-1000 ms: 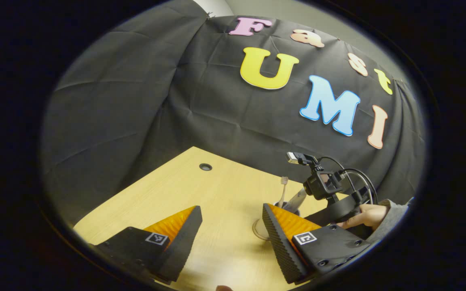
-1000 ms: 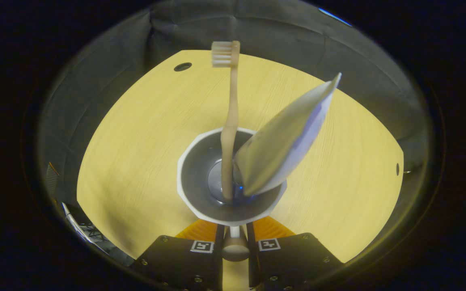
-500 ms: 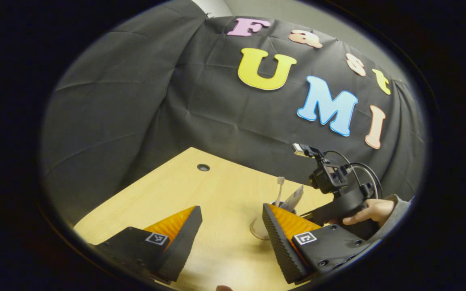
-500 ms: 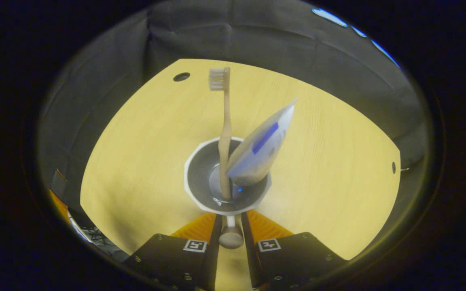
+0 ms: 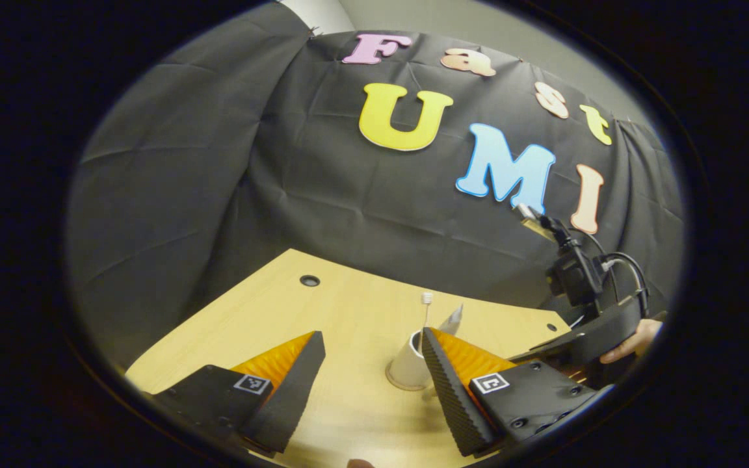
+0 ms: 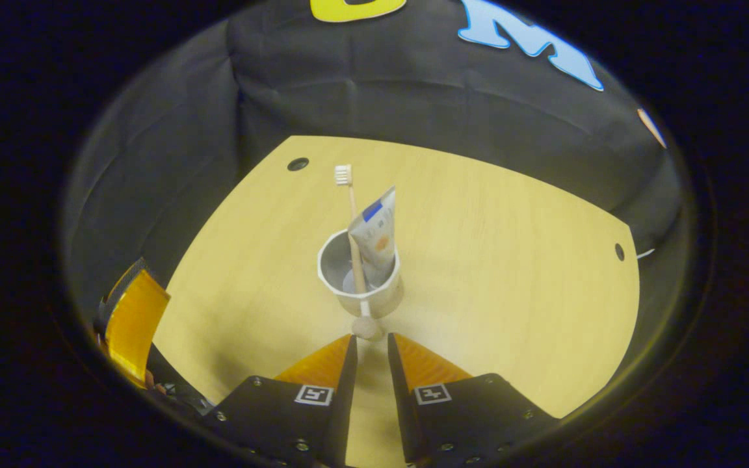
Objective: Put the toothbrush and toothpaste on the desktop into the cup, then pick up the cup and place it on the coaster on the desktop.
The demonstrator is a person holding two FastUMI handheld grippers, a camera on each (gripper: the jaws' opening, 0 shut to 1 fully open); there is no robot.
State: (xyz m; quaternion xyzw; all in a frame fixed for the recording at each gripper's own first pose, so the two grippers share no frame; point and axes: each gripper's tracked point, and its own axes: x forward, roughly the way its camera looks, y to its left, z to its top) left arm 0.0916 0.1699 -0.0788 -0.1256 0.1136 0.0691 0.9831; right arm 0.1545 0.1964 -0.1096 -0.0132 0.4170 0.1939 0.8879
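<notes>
A white cup (image 6: 365,286) stands upright on the wooden table (image 6: 511,273), with the toothbrush (image 6: 345,179) and the toothpaste tube (image 6: 374,227) standing in it. Its handle knob (image 6: 367,327) points at my right gripper (image 6: 372,341), which sits just behind the knob, open by a narrow gap with nothing between its fingers. In the left gripper view the cup (image 5: 406,367) rests on a round coaster (image 5: 393,385). My left gripper (image 5: 371,338) hovers wide open just in front of it, and its right finger hides part of the cup. The right gripper (image 5: 582,344) is held off to the right.
The table has a cable hole at the far left (image 6: 297,164) and a small one at the right edge (image 6: 619,251). A finger of the left gripper (image 6: 131,318) shows at the left rim of the right gripper view. A hand (image 5: 631,338) holds the right gripper.
The right gripper set the cup down, came off its handle and drew back and up. The left gripper stayed open and swung slightly.
</notes>
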